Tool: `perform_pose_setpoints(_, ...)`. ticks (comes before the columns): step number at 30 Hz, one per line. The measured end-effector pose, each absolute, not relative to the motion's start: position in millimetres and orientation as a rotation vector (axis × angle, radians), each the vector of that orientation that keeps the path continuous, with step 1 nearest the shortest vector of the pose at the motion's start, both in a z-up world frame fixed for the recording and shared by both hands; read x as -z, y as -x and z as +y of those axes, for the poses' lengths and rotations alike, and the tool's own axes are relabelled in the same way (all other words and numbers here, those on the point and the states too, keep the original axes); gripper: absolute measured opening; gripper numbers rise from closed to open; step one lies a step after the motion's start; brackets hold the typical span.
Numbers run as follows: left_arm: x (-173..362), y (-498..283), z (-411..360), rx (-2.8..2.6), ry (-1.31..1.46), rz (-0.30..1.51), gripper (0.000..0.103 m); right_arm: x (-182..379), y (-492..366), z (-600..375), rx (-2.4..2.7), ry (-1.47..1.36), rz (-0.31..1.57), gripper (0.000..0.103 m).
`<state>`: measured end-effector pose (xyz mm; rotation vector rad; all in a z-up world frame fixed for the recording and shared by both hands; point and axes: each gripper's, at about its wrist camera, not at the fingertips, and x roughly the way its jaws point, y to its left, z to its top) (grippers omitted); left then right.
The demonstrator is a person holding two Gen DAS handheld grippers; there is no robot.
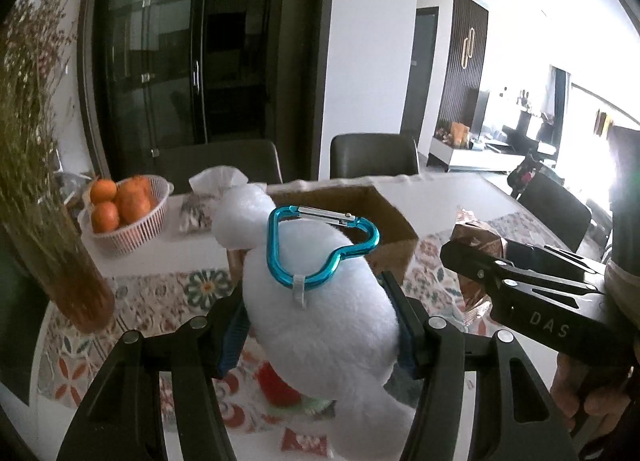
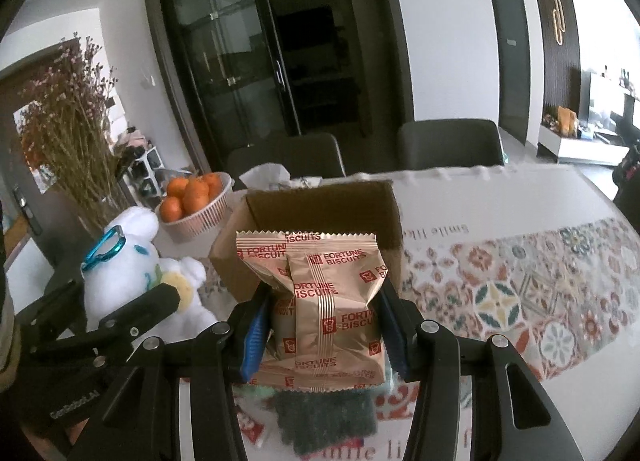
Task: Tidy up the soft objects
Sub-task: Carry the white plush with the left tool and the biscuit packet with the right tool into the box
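The left gripper is clamped partway closed on a white plush toy with a blue heart-shaped carabiner on top, held above the patterned tablecloth, with the open cardboard box just behind it at about one o'clock. The right gripper is likewise closed partway on a gold biscuit packet, the box directly beyond at twelve o'clock. A basket of oranges sits at eleven o'clock from that box.

White plush toy; turquoise carabiner; gold, red-lettered biscuit packet
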<state>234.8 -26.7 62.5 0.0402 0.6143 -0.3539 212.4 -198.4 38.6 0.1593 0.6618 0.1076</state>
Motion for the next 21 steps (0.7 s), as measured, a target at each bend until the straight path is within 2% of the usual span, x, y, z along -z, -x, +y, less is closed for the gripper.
perform_pose_setpoints(11,-65.7,-296.0,-30.7,0.357,-0.052,0.640,0.060,-58.2,-277.6,-197.2,-0.136,-0.140,0.677,0.050)
perform_pose_setpoints(21,-59.8,-357.4,-40.7,0.377,-0.072,0.673,0.060,-48.8,-341.2,-201.8,-0.154,-0.125,0.760,0.050)
